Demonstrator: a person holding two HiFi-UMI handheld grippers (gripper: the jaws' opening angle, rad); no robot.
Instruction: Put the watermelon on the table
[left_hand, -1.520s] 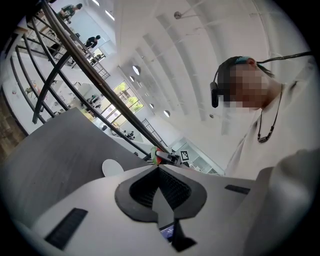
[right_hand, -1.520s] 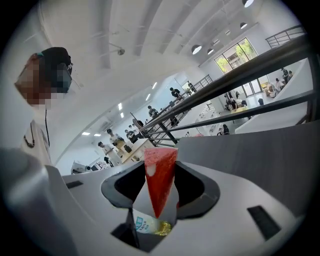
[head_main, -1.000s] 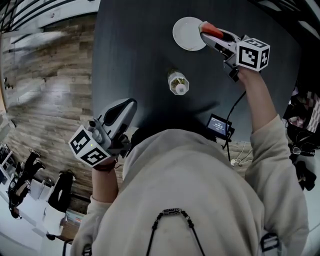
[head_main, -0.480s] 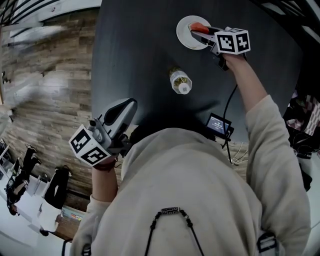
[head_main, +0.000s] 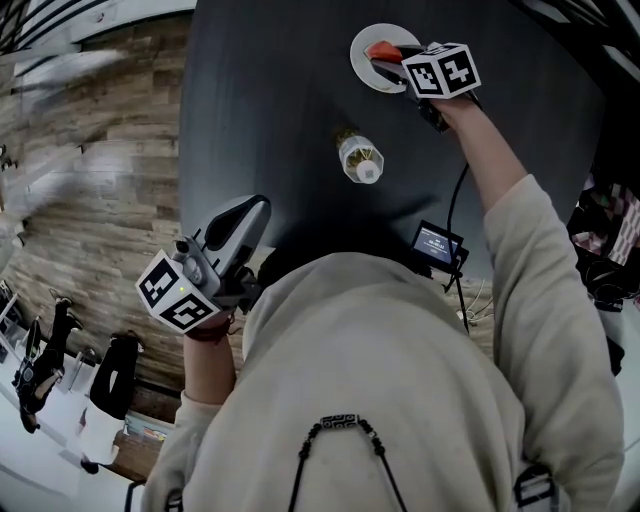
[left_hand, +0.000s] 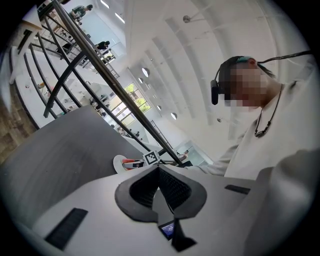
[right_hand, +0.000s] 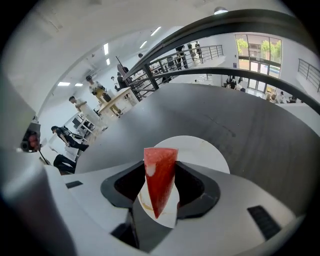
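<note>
A red watermelon wedge (right_hand: 160, 180) stands between the jaws of my right gripper (right_hand: 161, 185), which is shut on it. The gripper holds the wedge just over a white plate (right_hand: 205, 152) on the dark round table (right_hand: 260, 135). From the head camera, the right gripper (head_main: 385, 58) reaches over the plate (head_main: 365, 62) at the table's far side, with the watermelon's (head_main: 381, 49) red tip showing. My left gripper (head_main: 255, 212) hangs off the table's near left edge, its jaws shut on nothing (left_hand: 159, 176). The left gripper view also catches the plate (left_hand: 121, 162) far off.
A clear plastic bottle (head_main: 359, 161) with a white cap stands on the table between me and the plate. A small screen (head_main: 436, 244) with a cable sits at the near table edge. Wooden floor (head_main: 90, 180) lies to the left. People and railings show far behind.
My right gripper has come down and leftward with the watermelon, from beside the plate to right over it, tilting more steeply. The left gripper has stayed put.
</note>
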